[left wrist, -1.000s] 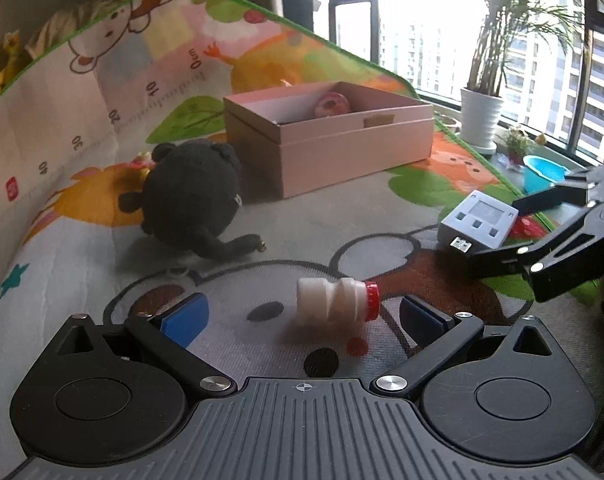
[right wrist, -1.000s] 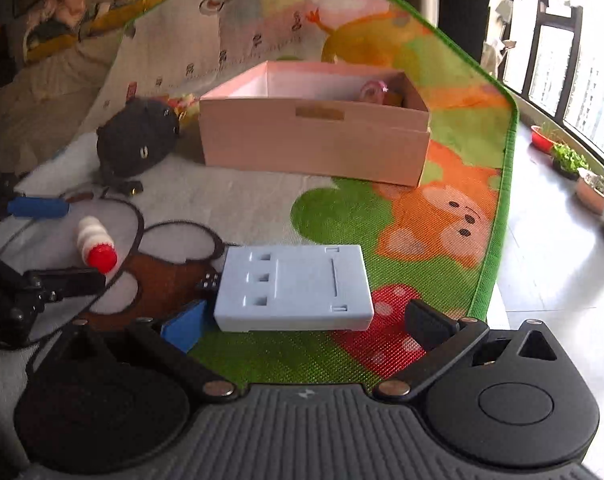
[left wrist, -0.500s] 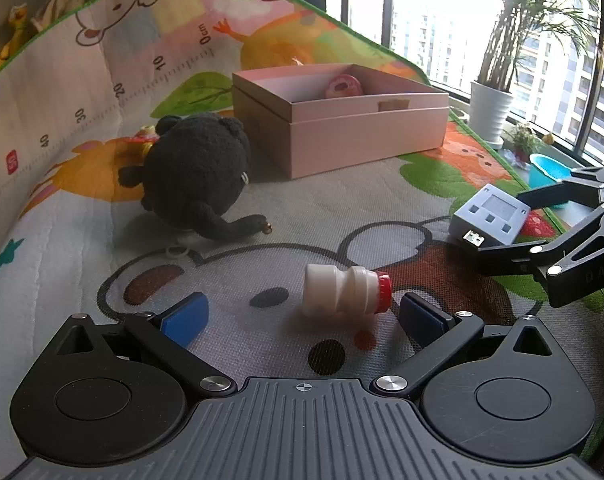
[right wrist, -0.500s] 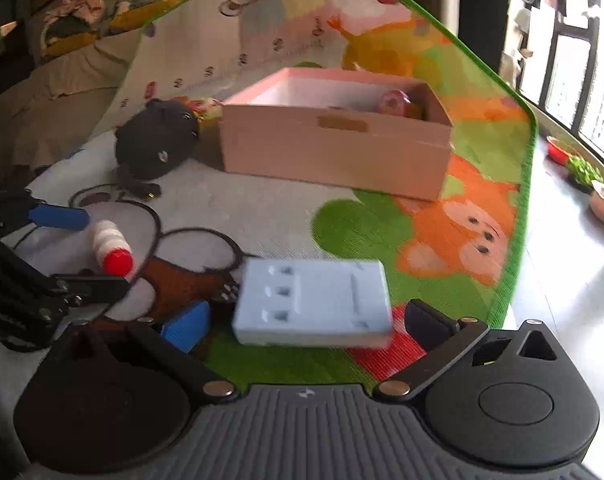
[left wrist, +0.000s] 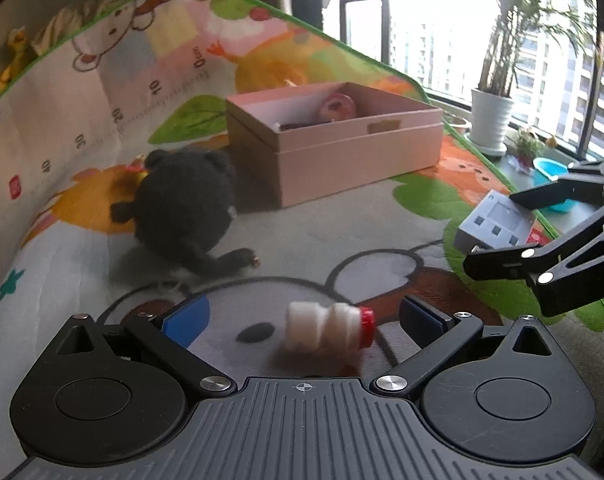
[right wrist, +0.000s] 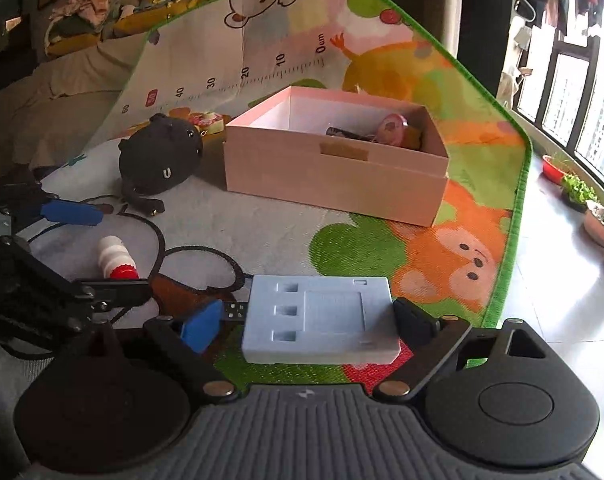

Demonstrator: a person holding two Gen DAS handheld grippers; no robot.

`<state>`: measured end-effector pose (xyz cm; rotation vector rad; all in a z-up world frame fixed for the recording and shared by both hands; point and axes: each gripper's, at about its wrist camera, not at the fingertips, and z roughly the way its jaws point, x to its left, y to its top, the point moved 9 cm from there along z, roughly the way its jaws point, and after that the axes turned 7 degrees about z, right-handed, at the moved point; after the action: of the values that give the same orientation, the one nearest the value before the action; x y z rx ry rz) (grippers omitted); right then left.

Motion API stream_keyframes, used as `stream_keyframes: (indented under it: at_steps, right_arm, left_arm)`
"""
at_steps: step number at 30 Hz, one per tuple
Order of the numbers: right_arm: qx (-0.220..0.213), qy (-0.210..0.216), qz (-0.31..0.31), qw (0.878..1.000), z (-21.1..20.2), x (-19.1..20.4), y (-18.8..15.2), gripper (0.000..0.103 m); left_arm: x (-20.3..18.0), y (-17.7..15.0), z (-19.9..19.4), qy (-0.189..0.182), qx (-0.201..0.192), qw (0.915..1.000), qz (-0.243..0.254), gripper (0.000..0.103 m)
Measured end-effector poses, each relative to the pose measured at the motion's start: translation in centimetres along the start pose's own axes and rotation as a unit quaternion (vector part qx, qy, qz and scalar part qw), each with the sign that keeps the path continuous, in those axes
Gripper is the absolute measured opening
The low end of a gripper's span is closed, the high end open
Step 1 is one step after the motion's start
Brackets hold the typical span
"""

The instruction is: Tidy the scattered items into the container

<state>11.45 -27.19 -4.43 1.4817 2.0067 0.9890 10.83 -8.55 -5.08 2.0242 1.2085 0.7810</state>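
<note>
The left gripper (left wrist: 304, 314) is held low over the play mat (left wrist: 334, 240) with its jaws spread wide; a small white bottle with a red cap (left wrist: 328, 326) lies on its side between the two blue pads (left wrist: 188, 316), and contact with either pad is not seen, the bottle being blurred. The right gripper (right wrist: 308, 320) is positioned around a flat grey-blue device (right wrist: 320, 318) with three square recesses and a short connector at its left end; the dark right-hand finger is pressed against one end, while the blue left-hand pad sits beside the connector, and firm contact on that side cannot be confirmed. The device appears raised just off the mat. A pink open box (right wrist: 336, 170) stands on the mat well beyond both grippers, and a round pink toy (right wrist: 394, 130) together with a dark item is seen inside it. A black plush toy (left wrist: 186, 206) lies on the mat just beside the left end of the box. Potted plants (left wrist: 492, 118) are seen by the window
</note>
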Motion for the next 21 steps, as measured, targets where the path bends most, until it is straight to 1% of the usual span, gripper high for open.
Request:
stream_keyframes:
  at_steps: [1,2,4,6,8,9,10,11,13,17,21]
  right_arm:
    - [-0.001,-0.001,0.002,1.000,-0.1,-0.1,0.0,0.091]
    - [-0.002,-0.002,0.003,1.000,-0.2,-0.3,0.1,0.091]
    - [-0.004,-0.002,0.005,1.000,-0.4,-0.4,0.1,0.091]
    - [-0.003,-0.002,0.005,1.000,-0.5,-0.5,0.0,0.091]
    - [-0.003,0.000,0.003,1.000,-0.6,-0.3,-0.1,0.091]
    - [-0.003,0.001,0.002,1.000,-0.6,-0.2,-0.1,0.091]
    - [-0.004,0.002,0.001,1.000,-0.8,-0.2,-0.1,0.091]
    - [-0.006,0.002,-0.001,1.000,-0.9,-0.1,0.0,0.091]
    - [-0.011,0.003,-0.004,1.000,-1.3,0.1,0.2,0.091]
    - [-0.026,0.002,-0.010,1.000,-2.1,0.3,1.0,0.091]
    - [-0.046,-0.007,-0.017,0.999,-2.6,0.1,2.7,0.091]
  left_arm:
    - [-0.3,0.0,0.1,-0.002,0.002,1.0000,0.004,0.101]
    - [-0.6,0.1,0.1,-0.006,0.003,0.9999,0.008,0.091]
    - [-1.0,0.0,0.2,-0.018,0.009,0.9998,0.009,0.066]
    - [-1.1,0.0,0.0,-0.020,0.007,0.9998,0.007,0.066]
    - [-1.1,0.0,-0.2,-0.015,0.006,0.9998,0.011,0.064]
    - [-1.1,0.0,-0.3,-0.015,0.006,0.9998,0.012,0.060]
    - [-1.2,0.0,-0.4,-0.016,0.006,0.9998,0.013,0.053]
    - [-1.2,0.0,-0.6,-0.017,0.006,0.9997,0.014,0.049]
    - [-1.3,0.1,-1.0,-0.019,0.003,0.9996,0.019,0.047]
    - [-1.7,0.6,-1.8,-0.023,-0.006,0.9993,0.031,0.047]
    - [-1.9,2.1,-2.6,-0.019,-0.024,0.9985,0.044,0.047]
